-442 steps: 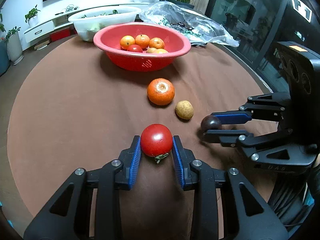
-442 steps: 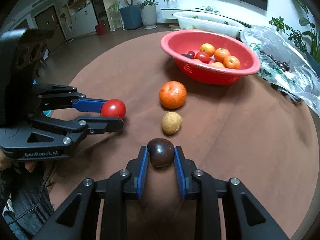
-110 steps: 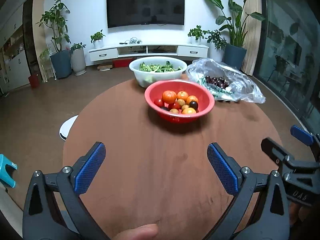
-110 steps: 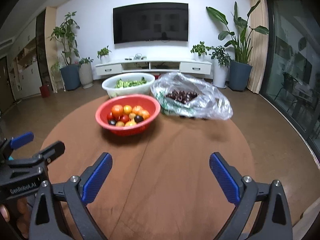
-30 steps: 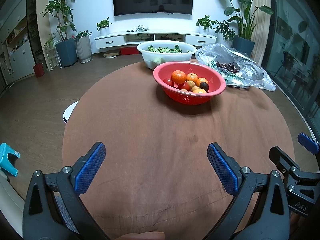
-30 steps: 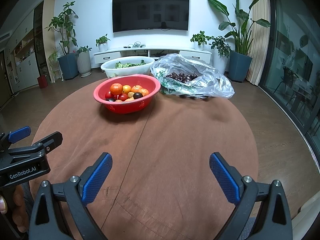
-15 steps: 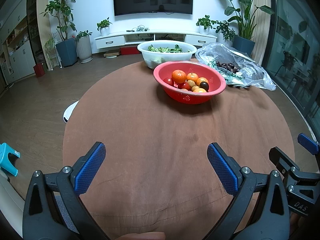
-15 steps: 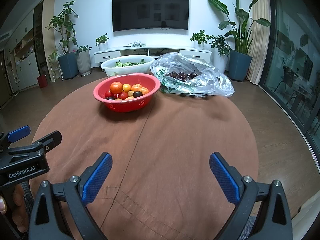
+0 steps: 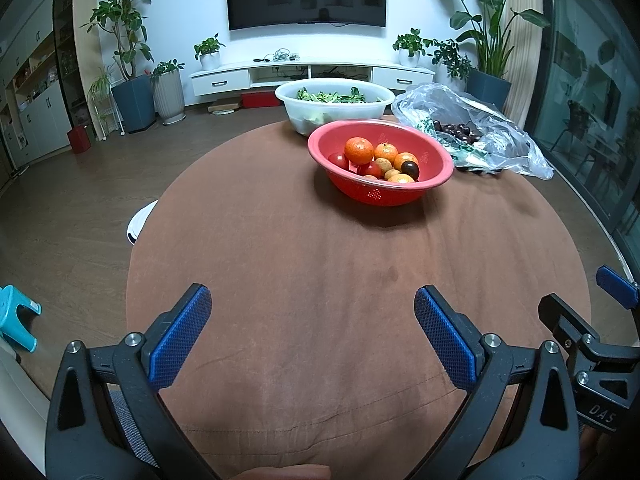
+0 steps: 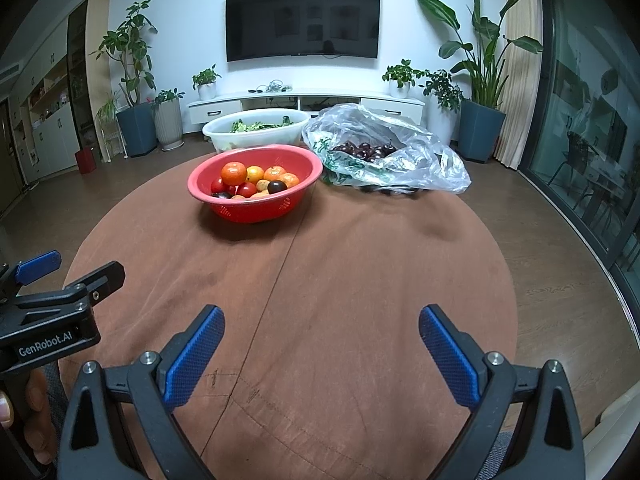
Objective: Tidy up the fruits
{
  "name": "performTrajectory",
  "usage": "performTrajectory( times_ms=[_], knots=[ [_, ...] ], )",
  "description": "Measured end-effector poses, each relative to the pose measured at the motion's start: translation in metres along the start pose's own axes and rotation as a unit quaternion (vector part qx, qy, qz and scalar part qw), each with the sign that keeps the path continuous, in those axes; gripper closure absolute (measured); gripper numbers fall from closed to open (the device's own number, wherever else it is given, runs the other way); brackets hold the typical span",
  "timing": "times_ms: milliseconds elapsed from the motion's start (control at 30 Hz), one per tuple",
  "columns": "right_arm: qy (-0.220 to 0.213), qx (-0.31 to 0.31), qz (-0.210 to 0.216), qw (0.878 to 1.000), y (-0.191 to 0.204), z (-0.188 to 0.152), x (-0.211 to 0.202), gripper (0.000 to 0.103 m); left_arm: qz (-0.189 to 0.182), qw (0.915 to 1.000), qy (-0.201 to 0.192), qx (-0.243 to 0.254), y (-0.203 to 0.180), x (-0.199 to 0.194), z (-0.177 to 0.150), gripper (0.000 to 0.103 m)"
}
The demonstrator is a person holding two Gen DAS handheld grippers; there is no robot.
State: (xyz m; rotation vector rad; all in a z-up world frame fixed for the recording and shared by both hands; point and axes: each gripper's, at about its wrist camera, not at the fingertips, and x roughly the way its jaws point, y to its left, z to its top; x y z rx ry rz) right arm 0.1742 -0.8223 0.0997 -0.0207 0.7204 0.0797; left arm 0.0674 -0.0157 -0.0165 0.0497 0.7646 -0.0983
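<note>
A red basket point(image 9: 434, 174) stands at the far side of the round brown table point(image 9: 320, 264) and holds oranges, red tomatoes, a dark plum and small tan fruits. It also shows in the right wrist view point(image 10: 296, 196). My left gripper point(image 9: 312, 320) is open wide and empty, low over the near table edge. My right gripper point(image 10: 320, 340) is open wide and empty, beside it to the right. Each gripper shows at the edge of the other's view: the right gripper point(image 9: 580, 312) and the left gripper point(image 10: 68, 268).
A white bowl of greens point(image 10: 224, 136) stands behind the basket. A clear plastic bag of dark cherries point(image 10: 420, 160) lies to the basket's right. A blue stool point(image 9: 16, 320) stands on the floor at the left. A TV unit and potted plants line the far wall.
Over the last second almost nothing moved; both grippers stay open and back at the near edge. Earlier they held a tomato and a plum; those fruits and the loose ones now lie in the basket.
</note>
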Motion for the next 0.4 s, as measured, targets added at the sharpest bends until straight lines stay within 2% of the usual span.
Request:
performTrajectory(
  times_ms=[400],
  knots=[
    [0.006,-0.001,0.001,1.0,-0.0011,-0.0071,-0.0041,0.003,0.006,1.0,-0.008,0.002,-0.0024,-0.0011,-0.0034,0.0]
  ],
)
